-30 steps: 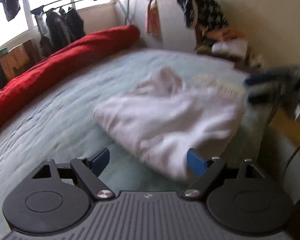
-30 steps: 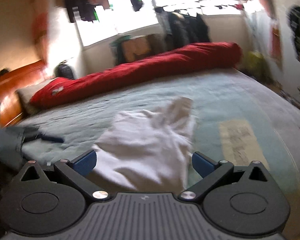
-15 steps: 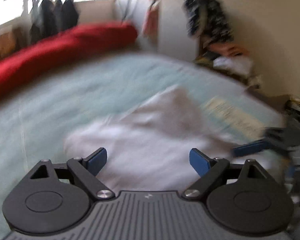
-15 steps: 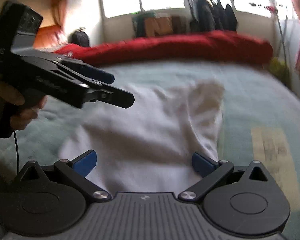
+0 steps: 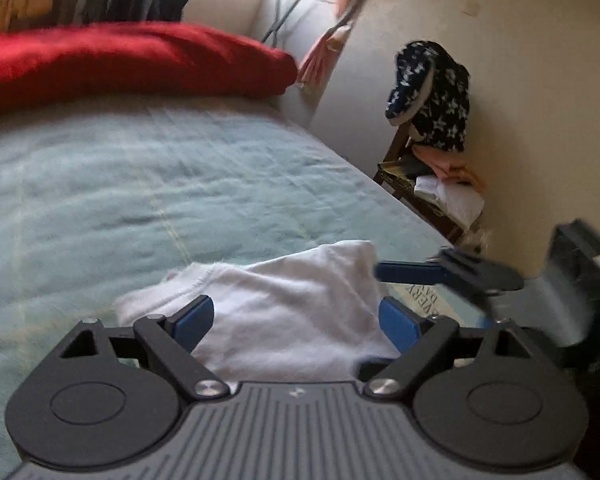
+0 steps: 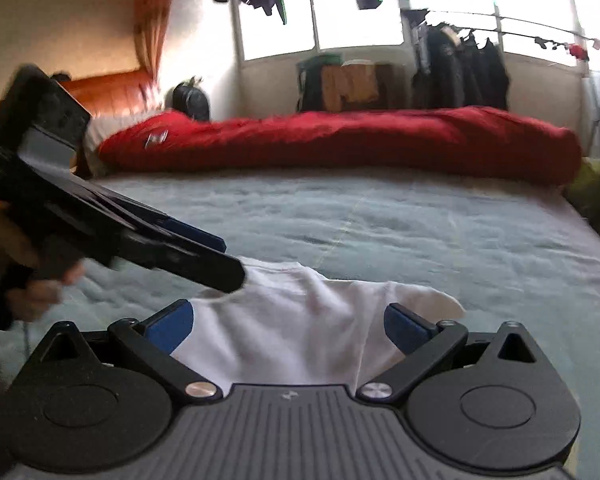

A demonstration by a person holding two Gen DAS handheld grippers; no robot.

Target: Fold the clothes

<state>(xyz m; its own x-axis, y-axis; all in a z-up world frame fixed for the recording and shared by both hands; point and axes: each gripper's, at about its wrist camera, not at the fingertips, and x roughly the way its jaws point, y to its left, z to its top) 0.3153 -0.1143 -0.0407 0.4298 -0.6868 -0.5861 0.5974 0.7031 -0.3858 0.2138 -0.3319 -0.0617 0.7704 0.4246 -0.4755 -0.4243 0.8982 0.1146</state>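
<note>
On the pale blue bed (image 5: 148,184) lies the white garment (image 5: 292,312), crumpled and partly folded, soft creases across it, one lobe sticking out toward 1 o'clock in the right wrist view. The left tool (image 5: 296,320) hangs over it with jaws spread wide, gripping nothing (cloth shows between the blue pads, not pinched). The right tool (image 6: 288,328) likewise stands open above the garment's near edge, empty. A red duvet (image 6: 340,140) runs along the far side at 12 o'clock. At 2 o'clock in the left view, a chair (image 5: 420,184) holds heaped clothes.
</note>
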